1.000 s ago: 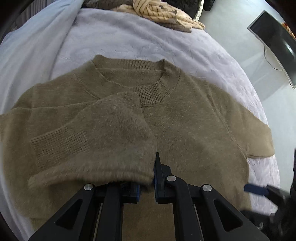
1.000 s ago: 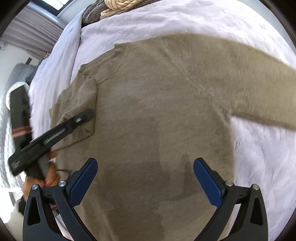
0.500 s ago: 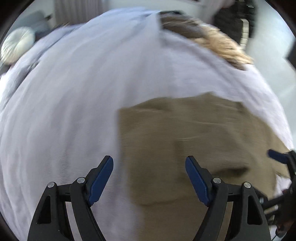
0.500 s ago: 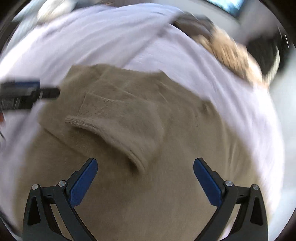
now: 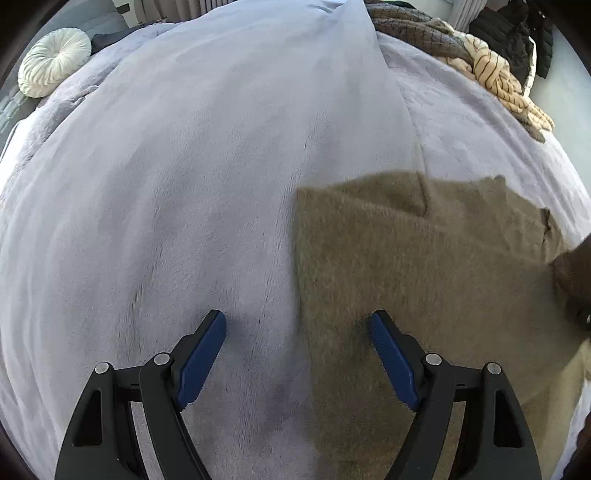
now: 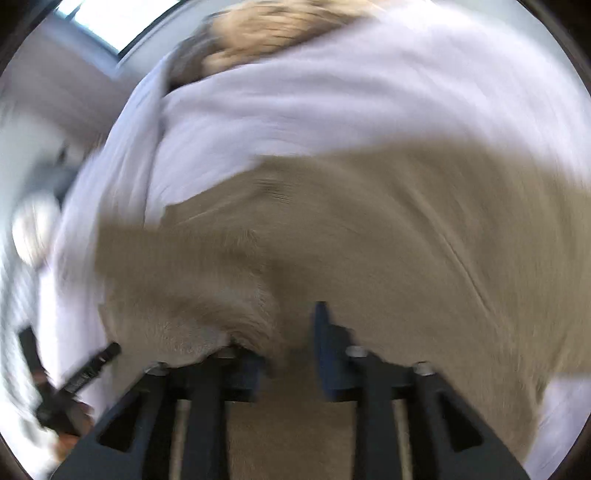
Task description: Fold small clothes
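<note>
A tan knit sweater [image 5: 406, 266] lies flat on a lavender bedspread [image 5: 184, 184]. My left gripper [image 5: 297, 318] is open and points down. It straddles the sweater's straight left edge, one blue pad over the bedspread and the other over the knit, with nothing gripped. The right wrist view is blurred. There my right gripper [image 6: 288, 332] hangs low over the sweater [image 6: 388, 240] and its jaws are closing. The folded-over sleeve [image 6: 192, 280] drapes onto its left finger and knit lies between the jaws. I see no firm pinch. The left gripper's black finger [image 6: 90, 365] shows at that view's lower left.
A round white cushion [image 5: 55, 61] sits at the bed's far left. A heap of striped beige and dark clothes [image 5: 495, 74] lies at the far right corner. It appears blurred as a beige heap [image 6: 273, 26] in the right wrist view. Bare bedspread spreads left of the sweater.
My left gripper let go of the folded sleeve, opened wide and swung to the sweater's left edge. My right gripper moved over the folded sleeve and its jaws narrowed from wide open.
</note>
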